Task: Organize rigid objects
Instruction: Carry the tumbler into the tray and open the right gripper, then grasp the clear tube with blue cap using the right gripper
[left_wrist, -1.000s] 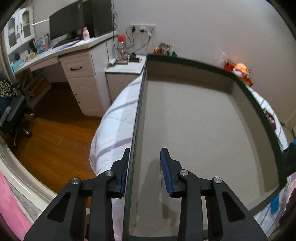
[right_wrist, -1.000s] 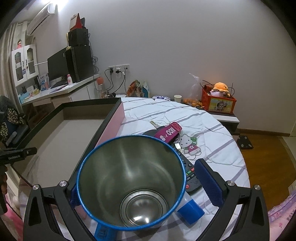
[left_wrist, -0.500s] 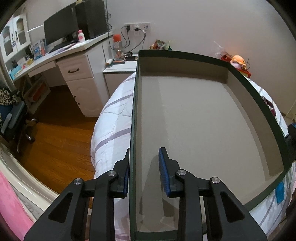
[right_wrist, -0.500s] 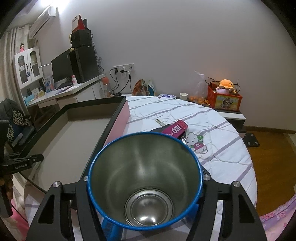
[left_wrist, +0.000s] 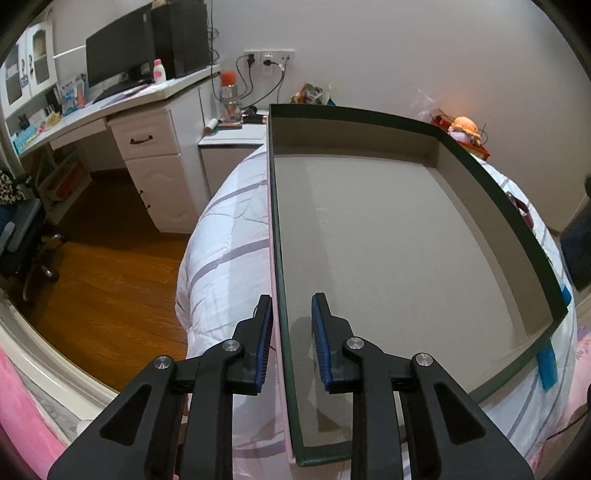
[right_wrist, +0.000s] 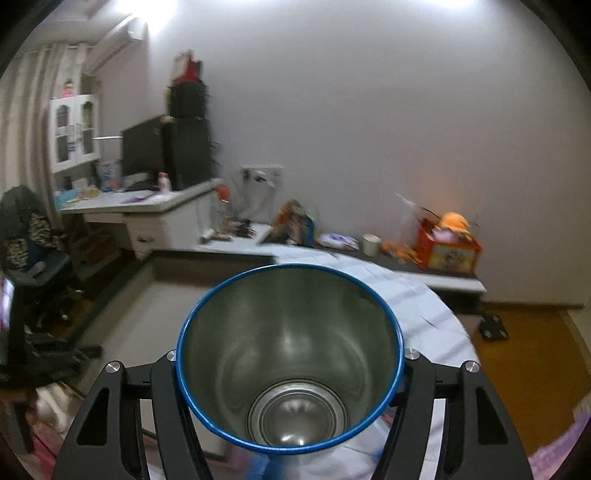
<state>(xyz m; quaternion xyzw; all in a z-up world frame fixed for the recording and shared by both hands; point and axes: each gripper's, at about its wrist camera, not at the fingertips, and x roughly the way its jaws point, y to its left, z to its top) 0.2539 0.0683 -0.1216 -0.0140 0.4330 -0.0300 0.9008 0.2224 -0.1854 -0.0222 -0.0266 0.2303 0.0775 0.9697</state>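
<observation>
You're closing the left gripper (left_wrist: 291, 332) over the box (left_wrist: 369, 240) wall, not yet pinching; the right gripper (right_wrist: 290, 369) is clamping the cup (right_wrist: 290, 354) at centre frame.

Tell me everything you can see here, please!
box: one, dark green rim, grey inside, pink outside, on the bed, empty
cup: one, blue rim, steel inside, in the right gripper
bedcover: one, white with purple stripes, under the box
desk: one, white, far left
monitor: one, black, on the desk
plush toy: one, orange, beyond the box
paper cup: one, white, on the far shelf
left gripper: black, blue pads, jaws just closing around the box's left wall, one pad still apart
right gripper: black, just closed on the cup
</observation>
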